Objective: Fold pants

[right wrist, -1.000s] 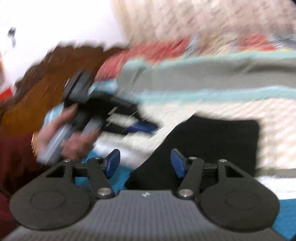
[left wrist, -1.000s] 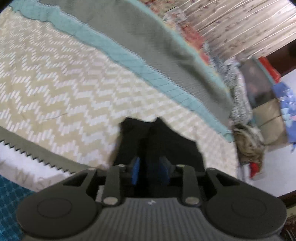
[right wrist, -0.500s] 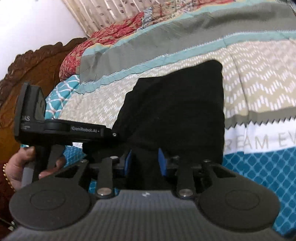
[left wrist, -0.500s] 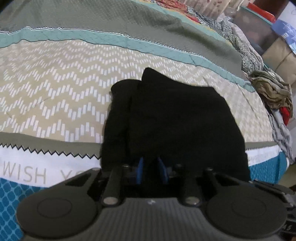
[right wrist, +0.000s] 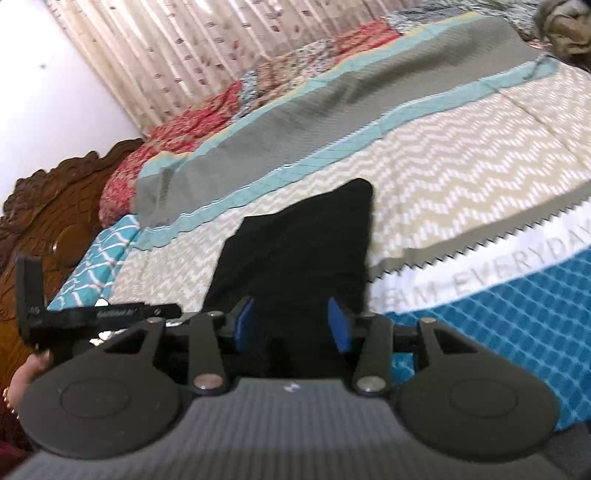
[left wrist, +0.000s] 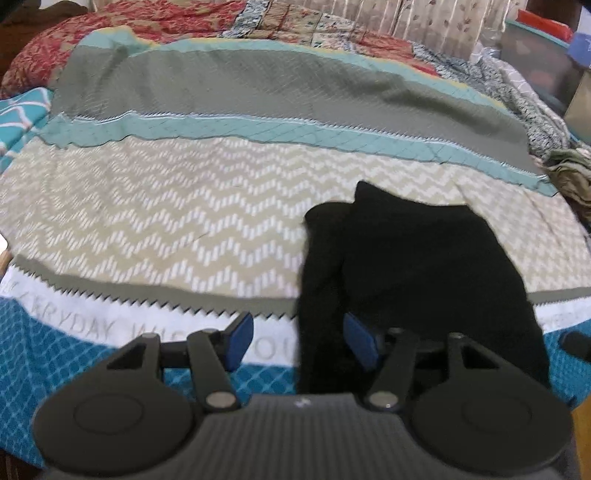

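The black pants lie folded into a compact rectangle on the patterned bedspread, near its front edge. My left gripper is open, its blue pads apart, at the folded pants' near left edge, holding nothing. In the right wrist view the pants lie straight ahead. My right gripper is open, its pads either side of the near edge of the cloth, not clamped. The left gripper's body shows at the left of that view, held by a hand.
A carved wooden headboard stands at the left in the right wrist view. A red floral quilt and a curtain lie at the back. A heap of clothes and storage boxes sit at the bed's far right.
Both grippers were shut on the near edge of the pants half a second ago. Both have opened and let go; the left one has shifted left. The pants rest folded on the bed.
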The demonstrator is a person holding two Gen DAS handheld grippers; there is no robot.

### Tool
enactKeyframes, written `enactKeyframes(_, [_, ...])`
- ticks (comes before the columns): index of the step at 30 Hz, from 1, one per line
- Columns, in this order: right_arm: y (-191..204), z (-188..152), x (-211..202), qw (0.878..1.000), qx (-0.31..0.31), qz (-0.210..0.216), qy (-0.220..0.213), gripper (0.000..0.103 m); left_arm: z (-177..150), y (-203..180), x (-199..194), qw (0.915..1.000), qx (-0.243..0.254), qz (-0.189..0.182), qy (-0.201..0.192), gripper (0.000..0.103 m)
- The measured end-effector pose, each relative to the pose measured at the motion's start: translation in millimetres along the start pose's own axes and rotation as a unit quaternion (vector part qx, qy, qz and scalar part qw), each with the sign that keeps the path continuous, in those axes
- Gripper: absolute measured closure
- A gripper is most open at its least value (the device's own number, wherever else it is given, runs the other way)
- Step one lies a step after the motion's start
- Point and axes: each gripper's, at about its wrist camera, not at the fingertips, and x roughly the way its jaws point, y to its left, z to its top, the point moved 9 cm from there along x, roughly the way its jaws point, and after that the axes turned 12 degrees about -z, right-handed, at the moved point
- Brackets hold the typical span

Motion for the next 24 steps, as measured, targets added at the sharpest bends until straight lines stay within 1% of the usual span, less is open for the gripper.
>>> enactKeyframes(3, [-5.2,-5.6,2.5,1.0,0.009,-0.01,0.009,0.052,-5.8,5.7,0.7,0.9999,-0.003,0.009,0.006,0.047])
enactKeyframes(8, [-6.3,-10.8,2.7,0.999,0.023,-0.012,0.021,0.051,-9.4,11.1,0.6,0.9997,0.0,0.024,0.007,0.047])
enactKeyframes(10, [-4.0,-11.8,2.0,0.999,0.021,-0.014,0.02,0.047,-9.6,12.9,-0.6,0.9995,0.003,0.031,0.005,0.045])
enactKeyframes(12, [-2.7,-14.2,3.7,0.999,0.02,-0.016,0.023,0.045,-9.9,13.9,-1.4,0.9994,0.007,0.034,0.005,0.045])
enactKeyframes(16, [0.7,-22.5,10.4,0.999,0.02,-0.014,0.041,0.044,-10.9,16.9,-1.5,0.9988,0.012,0.046,0.007,0.042])
enactKeyframes(21, [-0.9,-30.8,17.4,0.997,0.032,-0.014,0.062,0.042,-13.3,21.2,0.9,0.9988,0.005,0.048,0.014,0.04])
enactKeyframes(24, [-3.1,-31.5,17.7,0.997,0.039,-0.015,0.065,0.04,-13.7,23.2,2.2,0.9986,0.004,0.05,0.015,0.03])
